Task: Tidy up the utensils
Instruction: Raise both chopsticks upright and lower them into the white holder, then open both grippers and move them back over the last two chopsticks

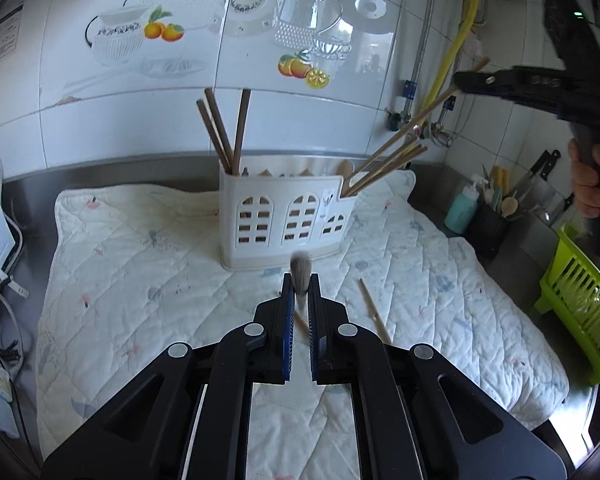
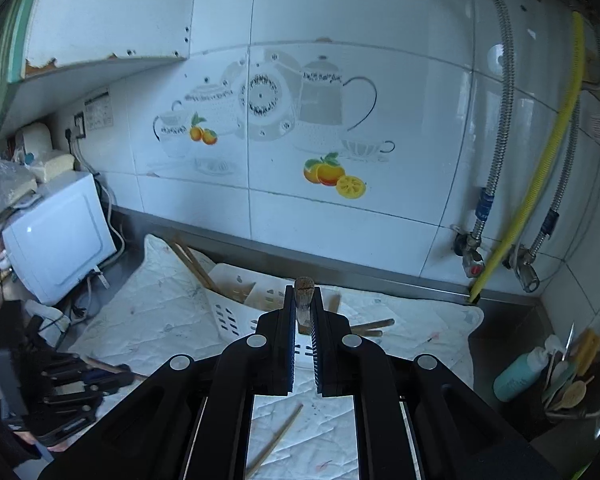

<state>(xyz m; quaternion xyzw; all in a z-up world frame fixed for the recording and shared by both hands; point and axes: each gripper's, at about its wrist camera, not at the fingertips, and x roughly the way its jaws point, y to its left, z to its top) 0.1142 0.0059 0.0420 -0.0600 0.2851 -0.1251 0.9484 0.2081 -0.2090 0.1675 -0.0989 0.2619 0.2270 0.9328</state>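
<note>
My left gripper (image 1: 300,292) and right gripper (image 2: 304,304): jaws each clenched on a brown wooden chopstick. Risk: either slips or misses white plastic caddy (image 1: 284,220).

Gloss behind, soft cloth below, wood and plastic between

Glossy white ceramic wall tiles (image 1: 300,120) reflect light; a quilted, matt white cloth mat (image 1: 140,280) lies under the smooth white plastic utensil holder (image 1: 280,220) of dark brown wooden chopsticks (image 1: 220,132). Right of frame: braided metal hose (image 2: 500,120), lime-green plastic rack (image 1: 576,300).
</note>
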